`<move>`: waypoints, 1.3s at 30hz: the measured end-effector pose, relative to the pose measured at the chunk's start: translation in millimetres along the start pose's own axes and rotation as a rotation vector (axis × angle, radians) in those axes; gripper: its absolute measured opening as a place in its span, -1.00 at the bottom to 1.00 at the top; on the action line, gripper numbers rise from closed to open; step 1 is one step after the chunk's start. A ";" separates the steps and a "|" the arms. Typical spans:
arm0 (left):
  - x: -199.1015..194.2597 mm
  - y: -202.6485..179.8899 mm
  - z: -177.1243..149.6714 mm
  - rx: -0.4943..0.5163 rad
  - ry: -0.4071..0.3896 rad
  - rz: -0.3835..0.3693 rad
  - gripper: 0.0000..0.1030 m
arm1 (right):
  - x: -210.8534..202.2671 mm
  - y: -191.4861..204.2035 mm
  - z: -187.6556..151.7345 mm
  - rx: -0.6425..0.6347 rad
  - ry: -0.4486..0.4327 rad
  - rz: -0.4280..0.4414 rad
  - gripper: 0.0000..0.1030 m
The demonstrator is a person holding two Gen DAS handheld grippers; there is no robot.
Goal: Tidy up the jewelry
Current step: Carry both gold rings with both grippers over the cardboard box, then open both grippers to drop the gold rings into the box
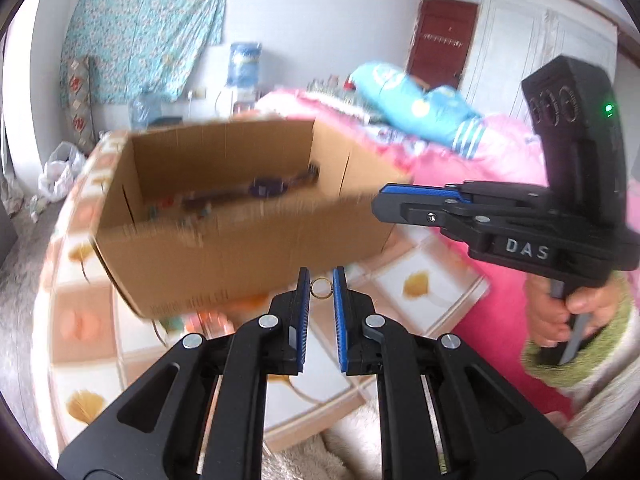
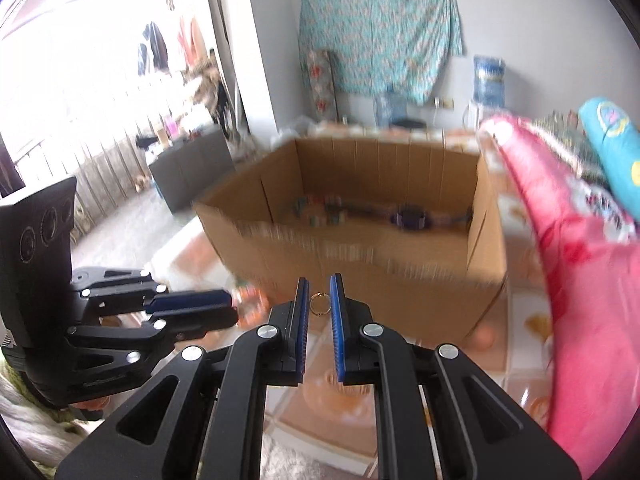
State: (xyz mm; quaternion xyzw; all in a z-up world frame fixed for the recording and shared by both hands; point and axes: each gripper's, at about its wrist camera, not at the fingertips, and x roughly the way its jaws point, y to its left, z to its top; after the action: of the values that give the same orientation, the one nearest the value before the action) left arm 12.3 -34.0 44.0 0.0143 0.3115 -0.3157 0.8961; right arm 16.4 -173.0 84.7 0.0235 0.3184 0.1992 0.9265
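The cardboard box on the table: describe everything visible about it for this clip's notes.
The cardboard box is plain brown corrugated card, open at the top, its walls upright with slits along them. It rests on the patterned table, beside pink bedding. Inside, on the floor, lie blurred jewelry pieces and a dark strap-like piece. Small print shows low on the near wall. Neither gripper touches it; motion blur hides finer detail.

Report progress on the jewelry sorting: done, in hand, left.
Done: some jewelry, including a dark strand, already lies in the cardboard box. In hand: the left tongs pinch a small ring; the right tongs pinch another ring. Left: drop both rings into the box.
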 end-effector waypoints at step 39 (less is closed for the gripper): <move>119.0 121.7 95.3 -0.224 0.386 0.037 -0.53 | 206.5 -76.1 101.1 0.269 0.585 0.173 -0.68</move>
State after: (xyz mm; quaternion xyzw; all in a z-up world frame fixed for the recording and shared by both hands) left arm 206.8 -24.0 32.4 -0.0194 0.5101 -0.2540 0.8215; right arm 252.2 -155.2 32.3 0.1142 0.5911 0.2316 0.7641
